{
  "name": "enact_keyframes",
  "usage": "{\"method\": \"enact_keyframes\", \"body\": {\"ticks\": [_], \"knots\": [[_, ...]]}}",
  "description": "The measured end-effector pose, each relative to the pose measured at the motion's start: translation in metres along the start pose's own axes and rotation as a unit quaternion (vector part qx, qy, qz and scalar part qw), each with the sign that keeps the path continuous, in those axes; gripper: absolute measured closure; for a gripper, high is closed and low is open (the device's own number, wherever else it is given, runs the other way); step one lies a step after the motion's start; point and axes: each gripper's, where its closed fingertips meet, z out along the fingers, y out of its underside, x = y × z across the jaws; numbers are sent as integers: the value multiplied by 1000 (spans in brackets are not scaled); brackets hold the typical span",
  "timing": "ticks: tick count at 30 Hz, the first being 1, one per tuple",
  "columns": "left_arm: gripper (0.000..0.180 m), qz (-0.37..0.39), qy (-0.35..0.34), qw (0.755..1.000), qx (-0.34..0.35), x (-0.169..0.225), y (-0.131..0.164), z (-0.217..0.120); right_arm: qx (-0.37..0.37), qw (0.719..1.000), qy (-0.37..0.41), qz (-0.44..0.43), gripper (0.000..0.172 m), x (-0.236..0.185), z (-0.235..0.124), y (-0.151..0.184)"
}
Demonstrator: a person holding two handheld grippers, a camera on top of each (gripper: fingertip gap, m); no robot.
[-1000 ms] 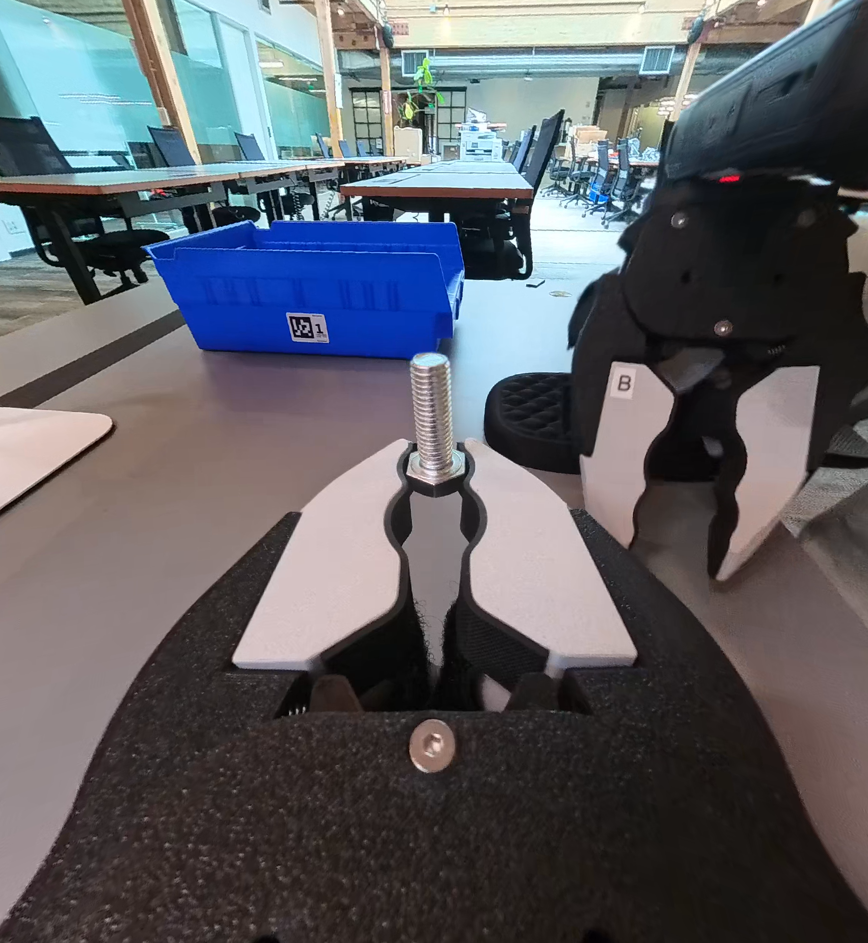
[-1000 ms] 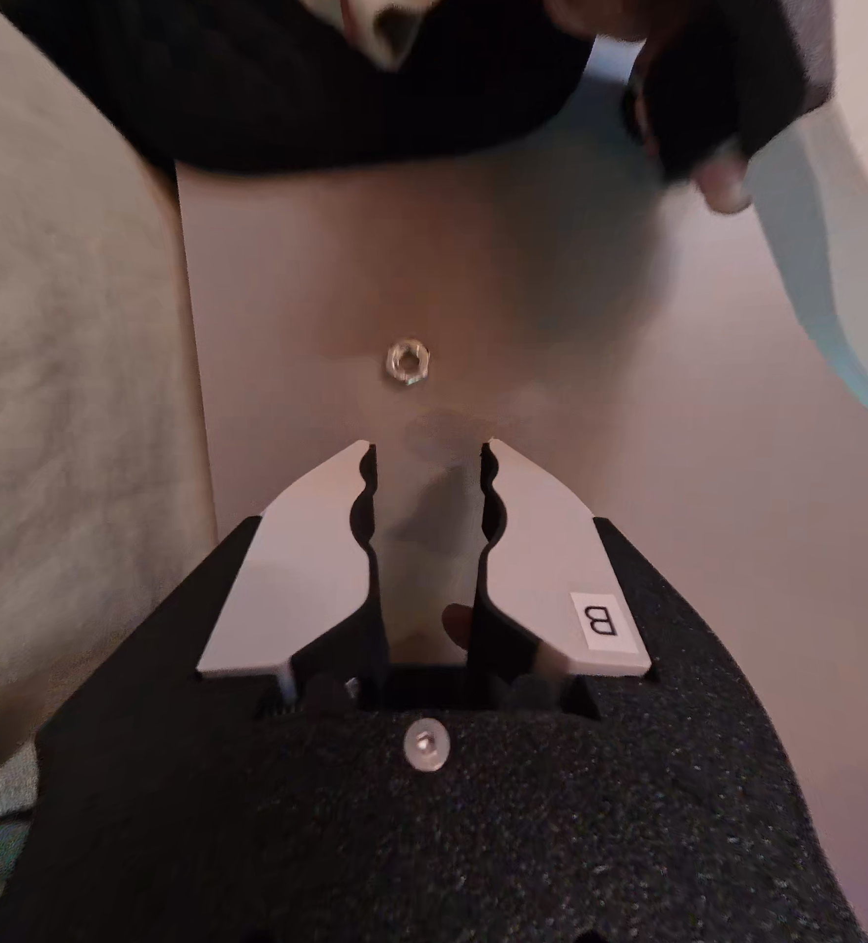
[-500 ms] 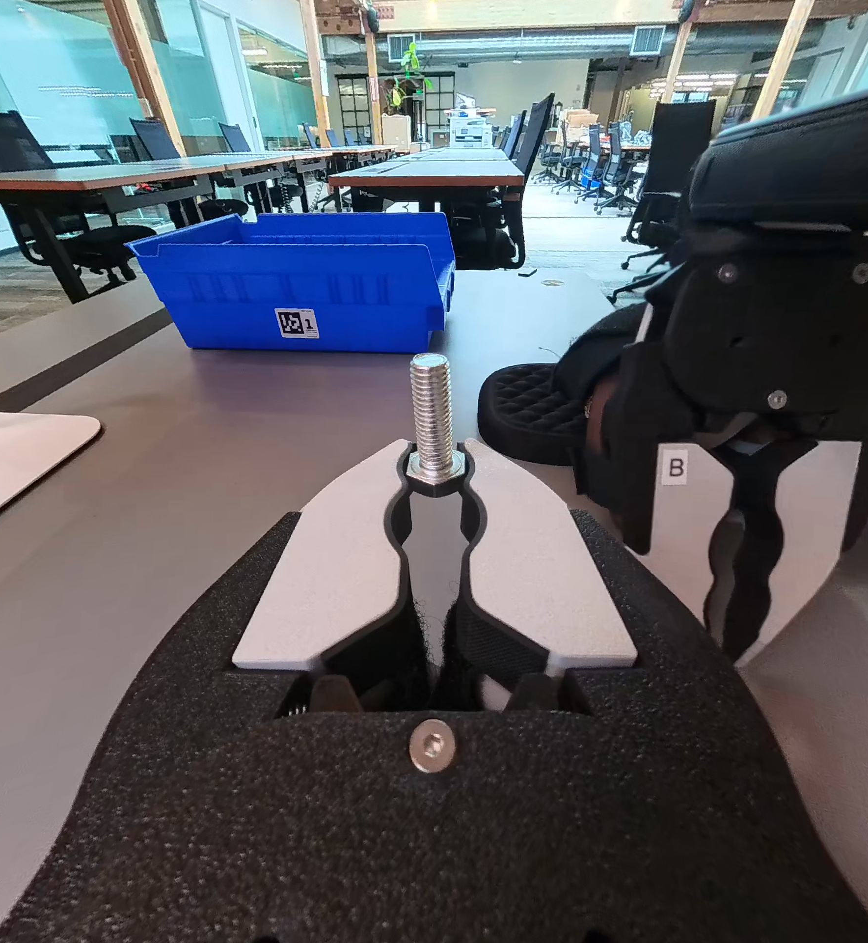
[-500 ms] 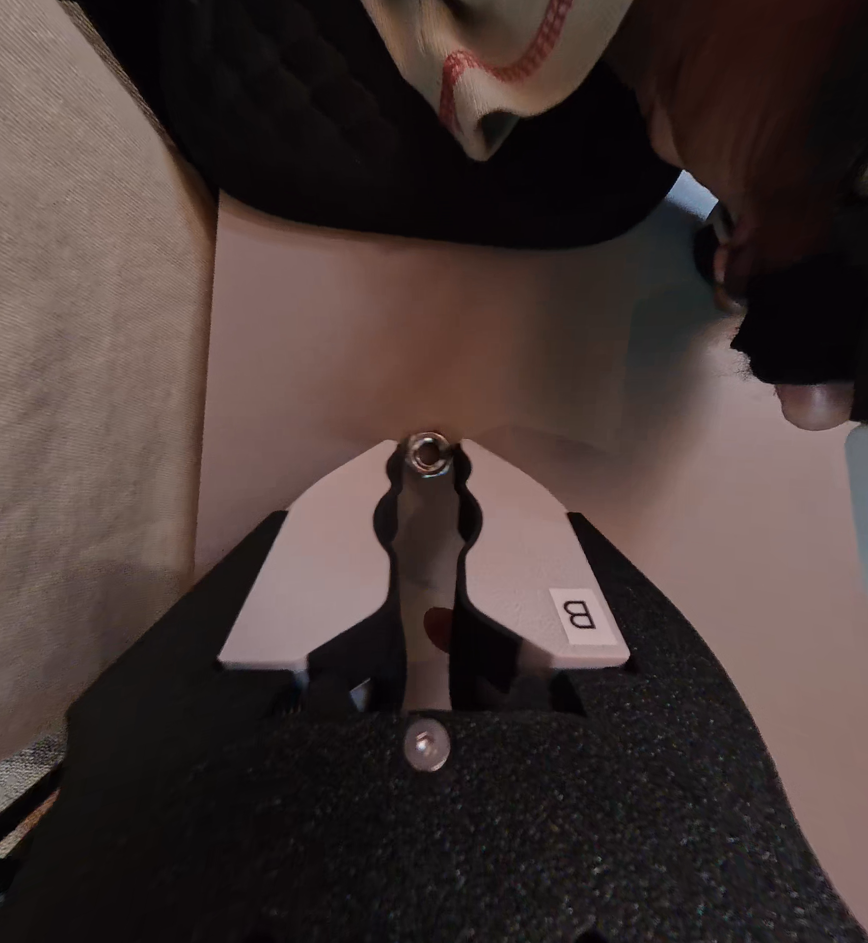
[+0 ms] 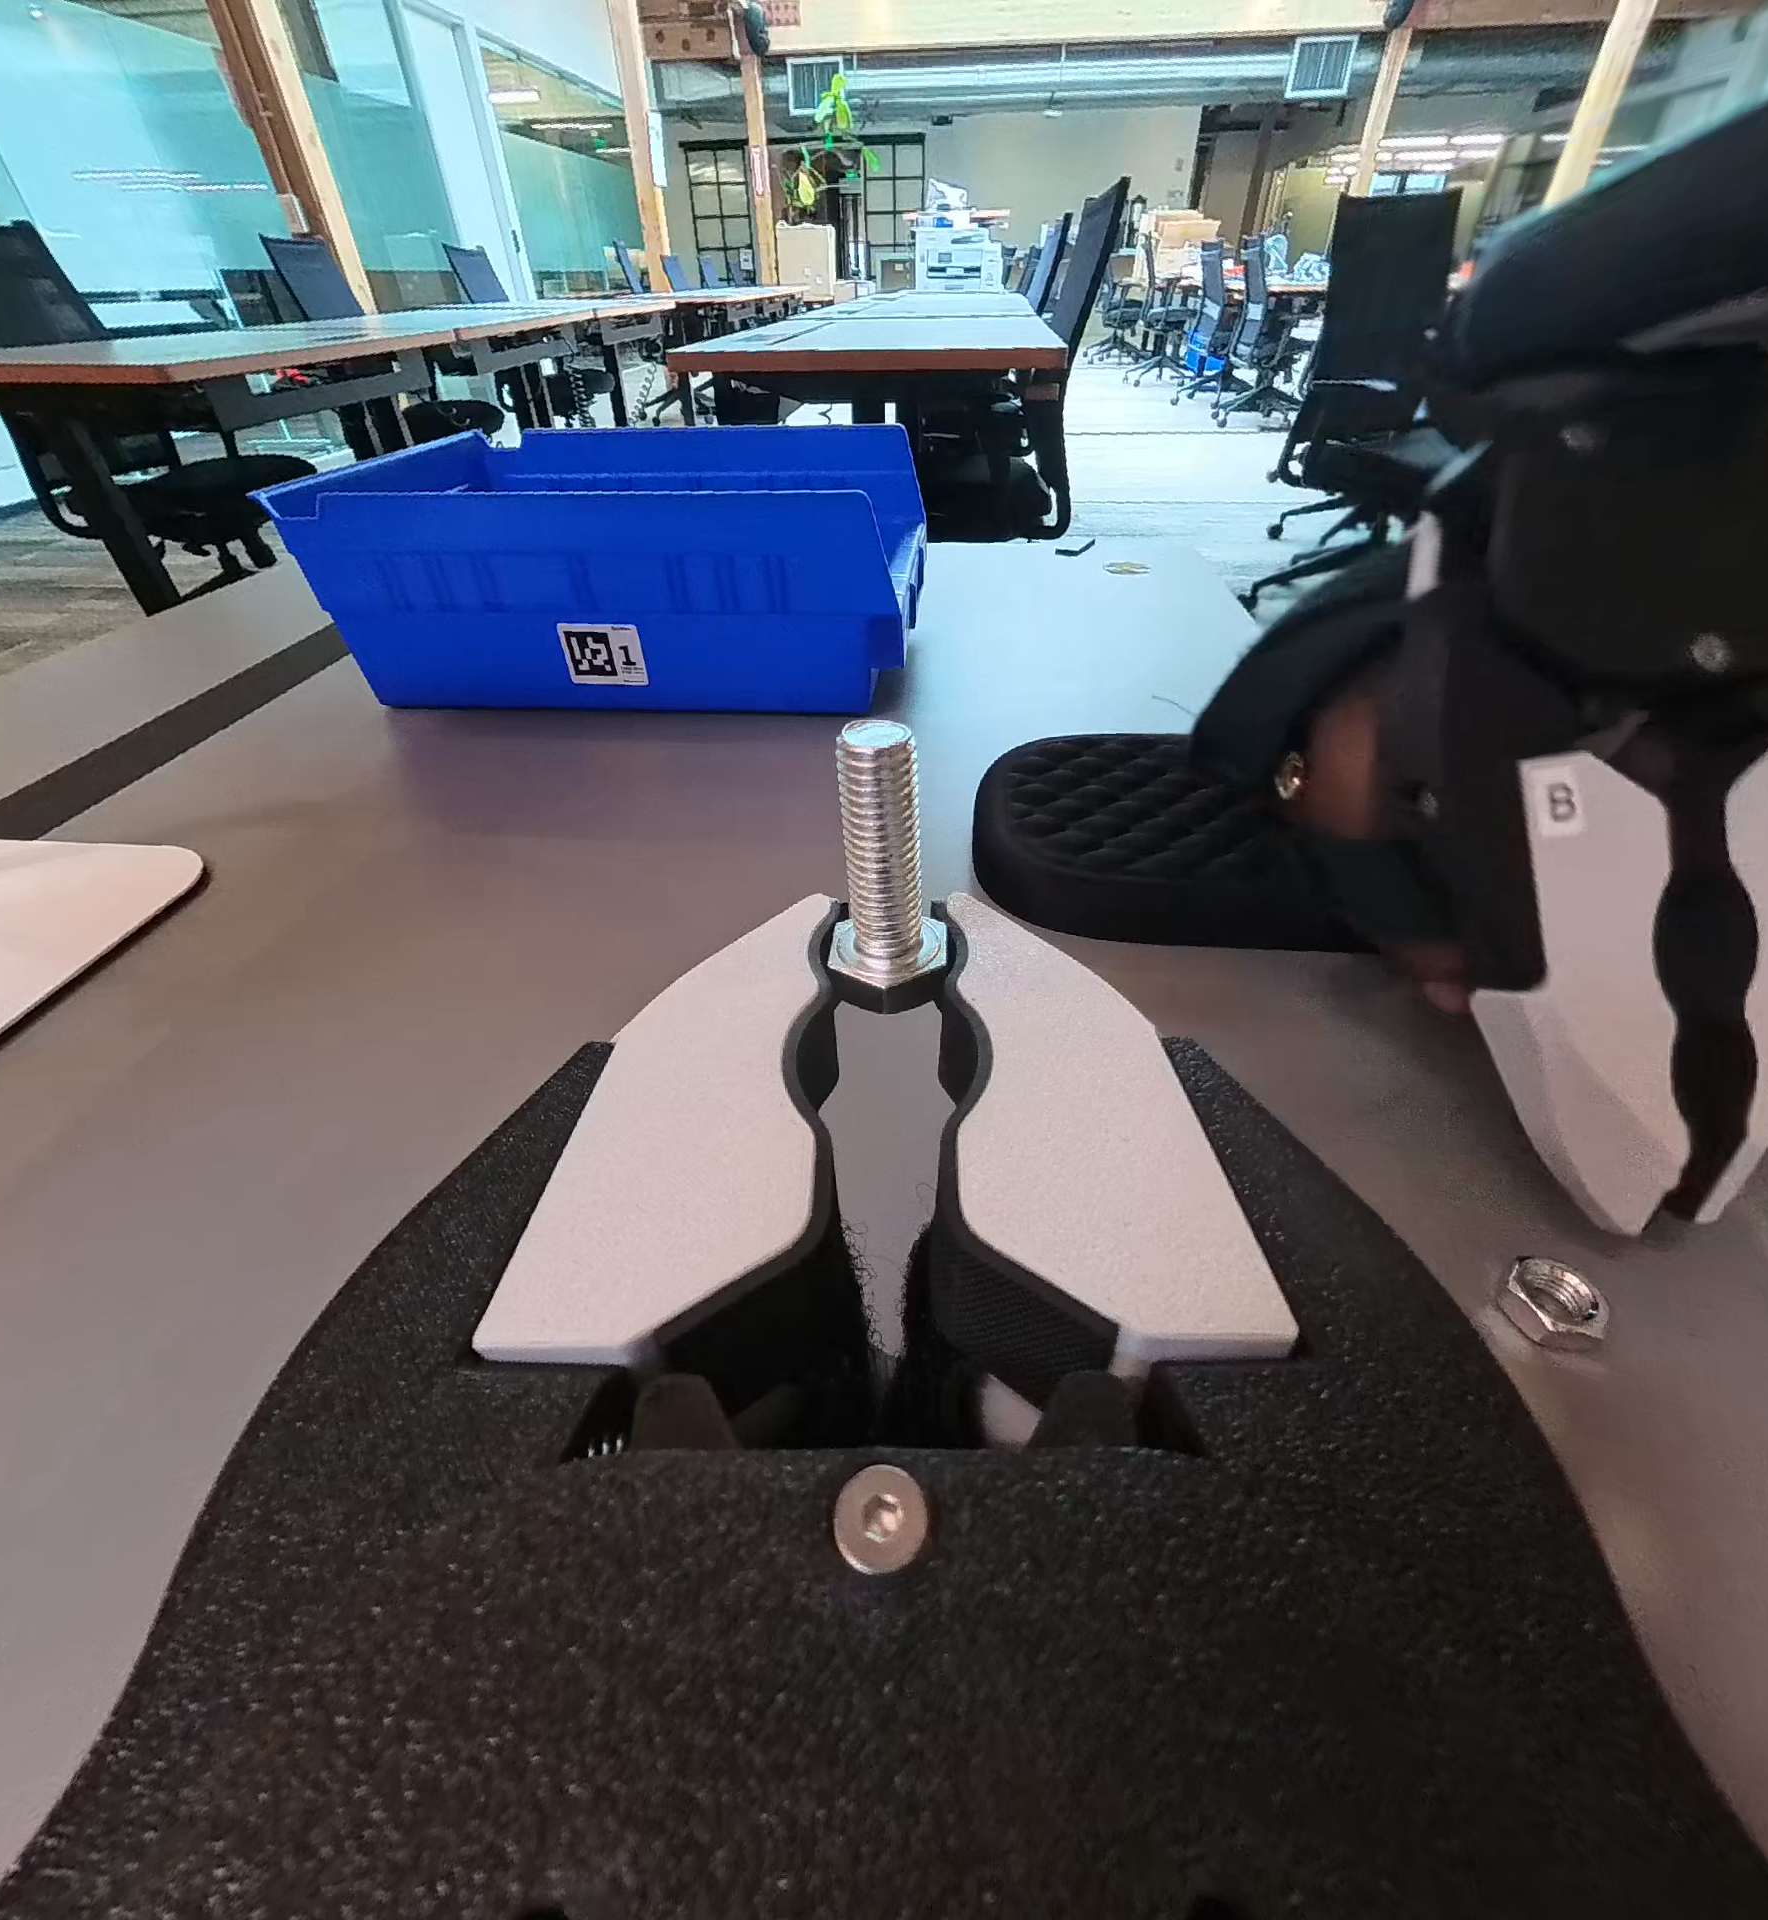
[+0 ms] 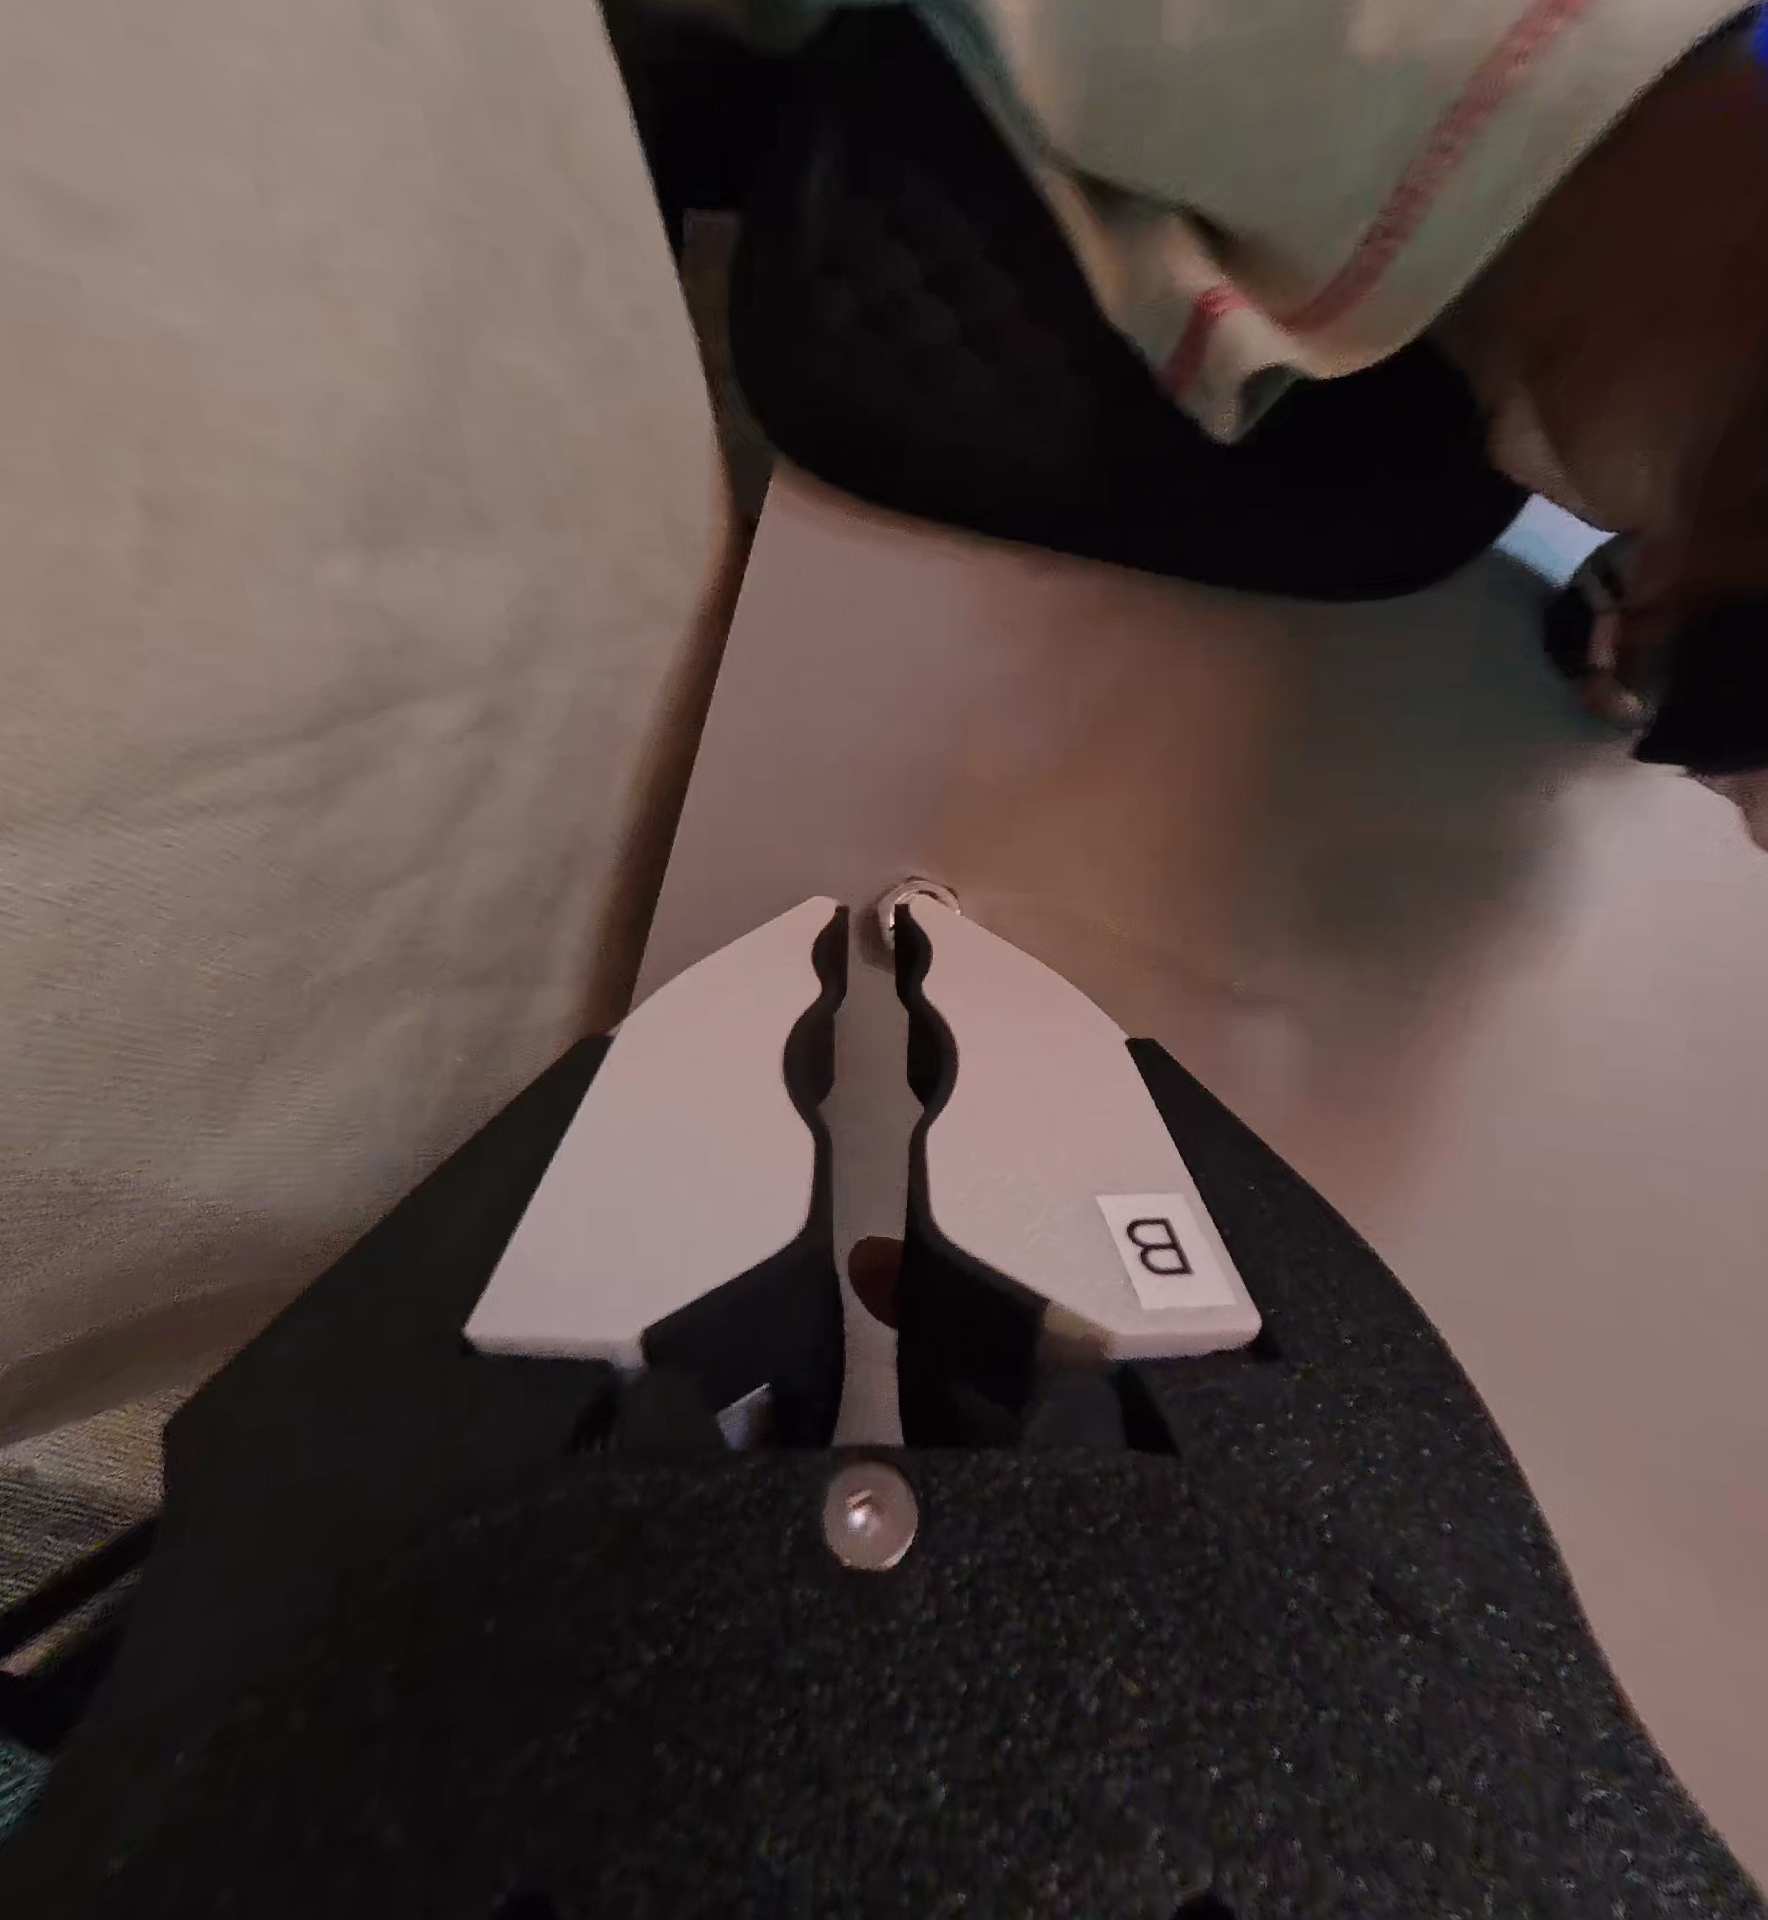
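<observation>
My left gripper [image 5: 885, 914] is shut on the hex head of a silver bolt [image 5: 878, 831], which stands upright with its thread pointing up above the grey table [image 5: 444, 883]. My right gripper [image 6: 869, 920] points down at the table with its fingers drawn almost together and nothing between them. It also shows at the right of the left wrist view [image 5: 1669, 1210]. A silver nut [image 5: 1550, 1304] lies flat on the table just clear of its tips. In the right wrist view the nut [image 6: 927, 894] shows just beyond the fingertips.
A blue bin [image 5: 599, 561] stands on the table behind the bolt. A black quilted pad [image 5: 1119, 831] lies to the right of it, and a white board [image 5: 28, 914] at the left. A person's beige clothing [image 6: 288, 520] and gloved hand [image 6: 1742, 675] are close by. One gripper's finger ends stand about 15 cm off the other's.
My right gripper came down over the nut and closed its fingers, but the nut now lies outside them on the table. My left gripper has kept still with the bolt.
</observation>
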Motion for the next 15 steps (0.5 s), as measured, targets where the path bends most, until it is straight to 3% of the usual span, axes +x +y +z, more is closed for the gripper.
{"method": "enact_keyframes", "body": {"ticks": [6, 10, 15], "knots": [[166, 3, -1, 1000, -1, 0, 0, 0, -17, 998, 49, -27, 152, 2, 18, 8], [166, 2, -1, 1000, -1, 0, 0, 0, -31, 995, 86, -35, 166, 12, 22, 11], [166, 3, 0, 1000, -1, 1, 0, 0, -12, 997, 77, 12, 167, 20, 16, 13]]}}
